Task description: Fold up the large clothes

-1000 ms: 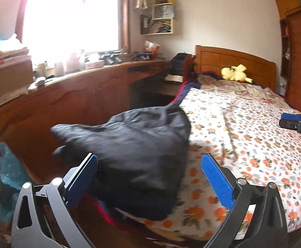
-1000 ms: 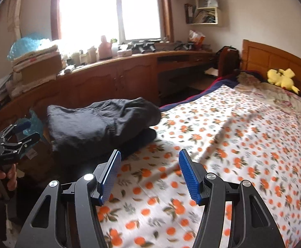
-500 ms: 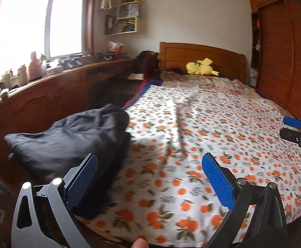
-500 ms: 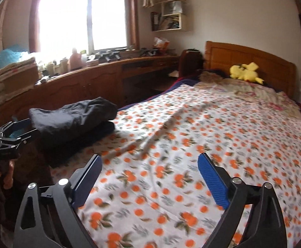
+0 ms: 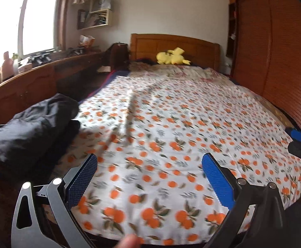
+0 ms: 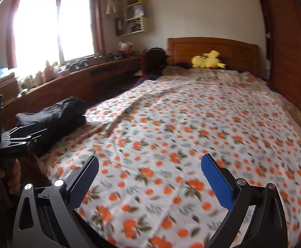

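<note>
2 grippers, left gripper (image 5: 149,183) and right gripper (image 6: 149,183), gape apart, empty; only the right view shows the window (image 6: 53,31).

Daylight floods in through the window (image 6: 53,29), blown out to pure white with glare washing over its frame and the clutter on the counter (image 6: 71,76) beneath; in the left wrist view the same window (image 5: 16,20) burns out the top-left corner. The bedsheet (image 5: 181,124) is evenly lit up close, its orange print smeared by motion blur. The dark folded clothes (image 6: 53,115) sink into near-black shadow, detail lost. Fisheye bending curves the wardrobe (image 5: 274,51) and darkens the corners, and the near fingers (image 6: 216,184) look fairly sharp
</note>
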The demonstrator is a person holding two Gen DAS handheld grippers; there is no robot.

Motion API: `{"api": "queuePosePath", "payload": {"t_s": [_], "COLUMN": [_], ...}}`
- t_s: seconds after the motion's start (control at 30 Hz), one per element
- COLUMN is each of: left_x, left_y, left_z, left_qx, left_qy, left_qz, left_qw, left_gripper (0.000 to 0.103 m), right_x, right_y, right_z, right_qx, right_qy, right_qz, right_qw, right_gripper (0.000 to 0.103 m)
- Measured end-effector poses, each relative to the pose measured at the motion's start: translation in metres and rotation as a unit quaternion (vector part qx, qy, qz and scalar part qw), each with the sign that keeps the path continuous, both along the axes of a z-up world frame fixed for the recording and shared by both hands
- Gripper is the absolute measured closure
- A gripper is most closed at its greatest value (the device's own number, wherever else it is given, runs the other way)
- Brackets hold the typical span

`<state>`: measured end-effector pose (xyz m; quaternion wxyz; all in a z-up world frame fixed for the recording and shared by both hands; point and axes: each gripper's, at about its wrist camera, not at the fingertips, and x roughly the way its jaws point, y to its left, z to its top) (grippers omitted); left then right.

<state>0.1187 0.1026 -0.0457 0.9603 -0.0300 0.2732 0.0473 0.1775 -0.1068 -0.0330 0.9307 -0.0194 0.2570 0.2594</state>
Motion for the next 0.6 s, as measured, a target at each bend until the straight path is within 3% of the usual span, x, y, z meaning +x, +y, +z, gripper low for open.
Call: {"api": "queuePosePath", "payload": {"t_s": [0.27,0.6], "left_x": [-0.007,-0.037], "left_y": [-0.065,-0.113], "left_z": [-0.007,0.038], "left_qx": [-0.007,-0.003], "left_qy": [0.011,-0.041], "left_qz": [-0.052,-0.074], "left_qw": [0.9986,0.9964], "left_gripper": [0.002,0.002], "right_x": [-0.033,-0.07], "right_y": [-0.052,-0.082], "right_z": [-0.01,0.025], "right_qx": [0.026,0.04], "right_qy": [0.001,-0.047], "right_qz": [-0.057,-0.104], "right_qw": [0.998,0.993], "right_gripper": [0.007,0.007]}}
